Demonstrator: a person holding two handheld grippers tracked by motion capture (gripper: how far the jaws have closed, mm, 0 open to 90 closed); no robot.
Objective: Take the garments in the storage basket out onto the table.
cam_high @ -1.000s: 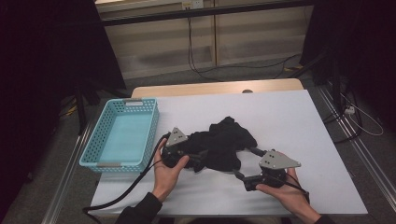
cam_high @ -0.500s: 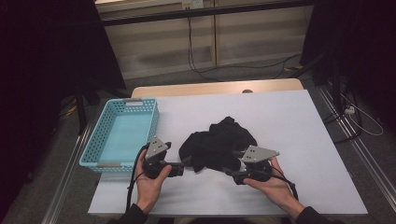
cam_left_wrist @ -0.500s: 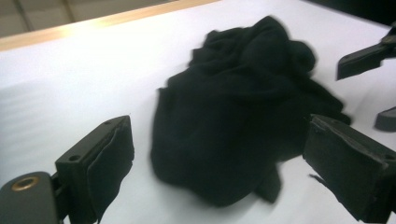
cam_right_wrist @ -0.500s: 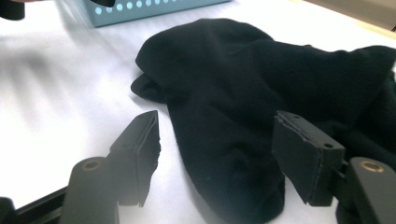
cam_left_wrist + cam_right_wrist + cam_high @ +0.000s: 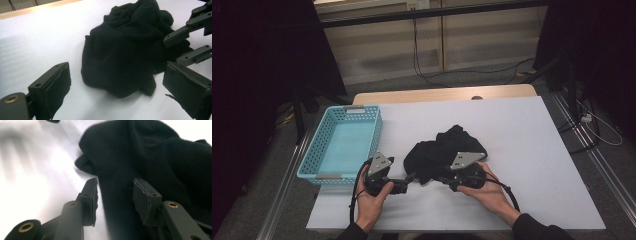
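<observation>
A crumpled black cloth (image 5: 444, 150) lies on the white table (image 5: 522, 150), near its front middle. My left gripper (image 5: 410, 178) is just left of the cloth, low over the table. Its jaws stand wide open toward the cloth (image 5: 125, 52) and touch nothing. My right gripper (image 5: 441, 178) comes in from the right at the cloth's near edge. Its jaws have just been closing, with a fold of the cloth (image 5: 117, 192) between the pads (image 5: 94, 191), and a sliver of table still shows beside one pad. The right gripper (image 5: 172, 51) also appears in the left gripper view, beside the cloth.
A light blue plastic basket (image 5: 319, 150) stands at the table's left edge, close to my left hand. A wooden strip (image 5: 442, 94) runs along the table's far edge. Cables (image 5: 512, 195) trail from both grippers toward the person.
My left gripper has drawn back leftward off the cloth. My right gripper has moved left onto the cloth's near edge, its jaws narrowing. The cloth has bunched into a tighter heap.
</observation>
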